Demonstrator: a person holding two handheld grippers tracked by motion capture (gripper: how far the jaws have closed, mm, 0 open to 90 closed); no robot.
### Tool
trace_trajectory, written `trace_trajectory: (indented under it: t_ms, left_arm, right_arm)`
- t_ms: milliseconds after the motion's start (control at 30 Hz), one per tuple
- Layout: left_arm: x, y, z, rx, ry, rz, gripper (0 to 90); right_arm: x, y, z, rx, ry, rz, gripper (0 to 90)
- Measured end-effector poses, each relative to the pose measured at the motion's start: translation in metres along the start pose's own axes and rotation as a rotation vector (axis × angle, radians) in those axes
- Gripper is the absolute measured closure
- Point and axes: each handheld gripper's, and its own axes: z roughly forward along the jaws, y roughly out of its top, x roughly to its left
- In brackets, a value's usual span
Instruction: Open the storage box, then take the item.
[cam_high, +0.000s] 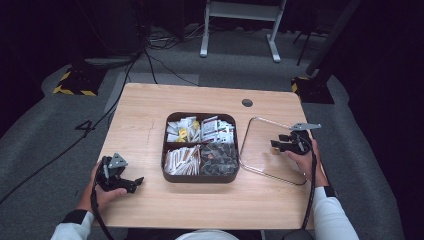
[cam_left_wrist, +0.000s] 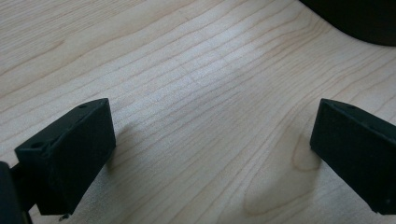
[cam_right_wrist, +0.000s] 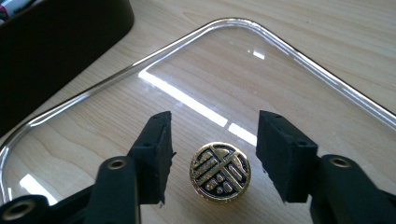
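Right gripper: jaws apart, straddling the gold knob of a clear lid, neither jaw touching it; the knob's base is hidden. Left gripper: jaws wide, nothing between, over bare table. Dark compartment tray lies between them; its contents are indistinct.

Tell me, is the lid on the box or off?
Off. The clear lid lies flat on the table right of the brown box, whose four compartments are uncovered.
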Motion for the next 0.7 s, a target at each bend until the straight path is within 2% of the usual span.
trace_trajectory:
  t_ms: [233,433,500,700]
  left_arm:
    - [0.000,0.000,0.000,0.001,0.001,0.001,0.3]
    - [0.000,0.000,0.000,0.000,0.000,0.000,0.3]
    - [0.000,0.000,0.000,0.001,0.001,0.000,0.3]
    - [0.000,0.000,0.000,0.001,-0.001,0.001,0.2]
  right_arm:
    - [0.007,0.007,-0.006,-0.040,0.001,-0.011,36.8]
    - [0.014,0.015,-0.011,-0.072,0.008,-0.014,34.3]
    - [0.018,0.019,-0.013,-0.085,0.026,-0.013,34.0]
    - [0.036,0.040,-0.015,-0.131,0.044,-0.072,34.8]
